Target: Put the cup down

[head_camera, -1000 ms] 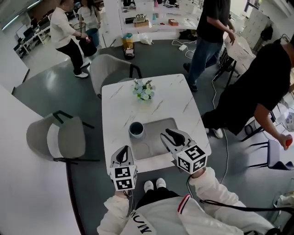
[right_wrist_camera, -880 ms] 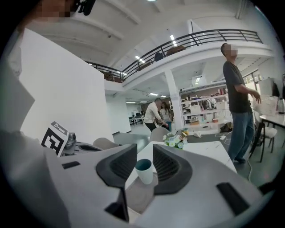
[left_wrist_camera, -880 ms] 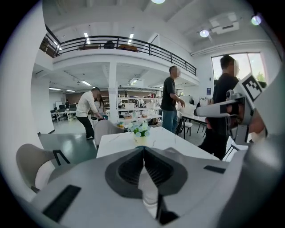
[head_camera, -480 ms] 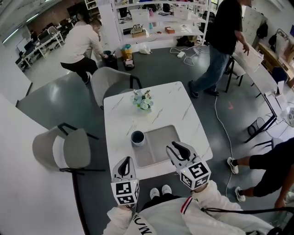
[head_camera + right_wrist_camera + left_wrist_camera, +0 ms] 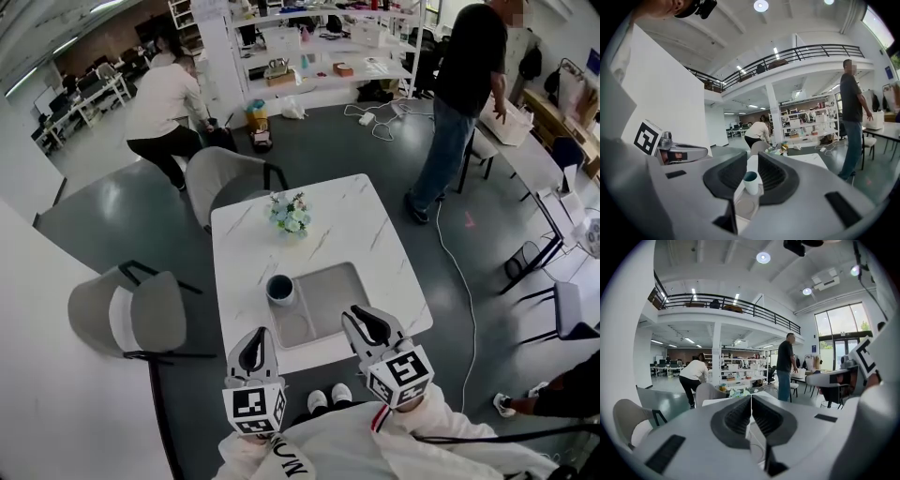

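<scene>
We see the cup point(image 5: 279, 289) upright on the table point(image 5: 375, 234) at the grey mat's point(image 5: 328, 292) far-left corner, ahead of both grippers and clear of them (already set down, we judge). The left gripper point(image 5: 255, 335) is nearer, its jaws pressed together and empty. The right gripper point(image 5: 355, 316) has just been closing to a narrow gap with nothing in it. The right gripper view shows the cup through that gap; the left gripper view hides it.

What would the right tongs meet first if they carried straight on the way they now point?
Most likely the cup: it stands by the grey mat's edge, in line beyond the gap of the right tongs, which have just been closing and hold nothing. Depth is unclear; they might pass over it.
</scene>
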A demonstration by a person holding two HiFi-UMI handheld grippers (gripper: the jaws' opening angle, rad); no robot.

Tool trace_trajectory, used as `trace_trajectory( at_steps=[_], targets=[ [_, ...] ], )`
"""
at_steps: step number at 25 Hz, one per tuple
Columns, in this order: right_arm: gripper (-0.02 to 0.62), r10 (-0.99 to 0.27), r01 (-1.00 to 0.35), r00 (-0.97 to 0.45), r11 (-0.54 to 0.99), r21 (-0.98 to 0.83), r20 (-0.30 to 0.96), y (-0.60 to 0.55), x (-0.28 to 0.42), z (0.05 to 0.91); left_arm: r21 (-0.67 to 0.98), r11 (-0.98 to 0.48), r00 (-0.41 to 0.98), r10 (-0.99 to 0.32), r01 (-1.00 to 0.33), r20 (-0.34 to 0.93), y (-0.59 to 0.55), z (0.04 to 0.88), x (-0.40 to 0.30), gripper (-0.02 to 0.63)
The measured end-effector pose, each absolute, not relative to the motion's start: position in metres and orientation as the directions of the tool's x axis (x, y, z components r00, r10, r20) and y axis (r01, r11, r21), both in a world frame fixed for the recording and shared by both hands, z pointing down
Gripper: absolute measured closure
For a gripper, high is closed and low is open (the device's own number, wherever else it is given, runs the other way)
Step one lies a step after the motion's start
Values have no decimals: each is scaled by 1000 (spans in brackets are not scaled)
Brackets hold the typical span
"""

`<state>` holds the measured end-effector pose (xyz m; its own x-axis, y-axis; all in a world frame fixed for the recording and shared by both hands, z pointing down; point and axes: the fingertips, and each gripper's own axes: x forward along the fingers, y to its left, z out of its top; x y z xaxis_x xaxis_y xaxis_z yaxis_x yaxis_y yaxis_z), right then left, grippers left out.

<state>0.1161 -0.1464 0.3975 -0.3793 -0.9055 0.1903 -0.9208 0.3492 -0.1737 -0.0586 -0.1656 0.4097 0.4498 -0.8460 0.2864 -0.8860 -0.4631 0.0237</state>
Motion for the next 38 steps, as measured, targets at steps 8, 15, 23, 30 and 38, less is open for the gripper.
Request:
trace_trajectory(
  at_steps=[8, 15, 23, 30, 38],
  targets=[
    [589, -927, -935, -342, 318, -160, 156, -148, 124, 385, 19, -472, 460, -848, -881, 263, -167, 399, -52, 594],
    [589, -927, -938, -336, 314, -146, 164, -152, 126, 382, 23, -468, 457, -849, -884, 265, -172, 399, -52, 594],
    [589, -924, -936, -345, 324, -138, 166, -154, 123, 387, 26, -458, 447, -850, -889, 278, -174, 404, -55, 594],
    [589, -918, -932, -356, 336, -135, 174, -157, 119, 387, 30, -449, 438, -851, -893, 289, -175, 407, -59, 594],
    [590, -918, -933, -354, 333, -137, 178, -160, 120, 390, 30, -448, 435, -849, -894, 298, -176, 411, -59, 594]
  ],
)
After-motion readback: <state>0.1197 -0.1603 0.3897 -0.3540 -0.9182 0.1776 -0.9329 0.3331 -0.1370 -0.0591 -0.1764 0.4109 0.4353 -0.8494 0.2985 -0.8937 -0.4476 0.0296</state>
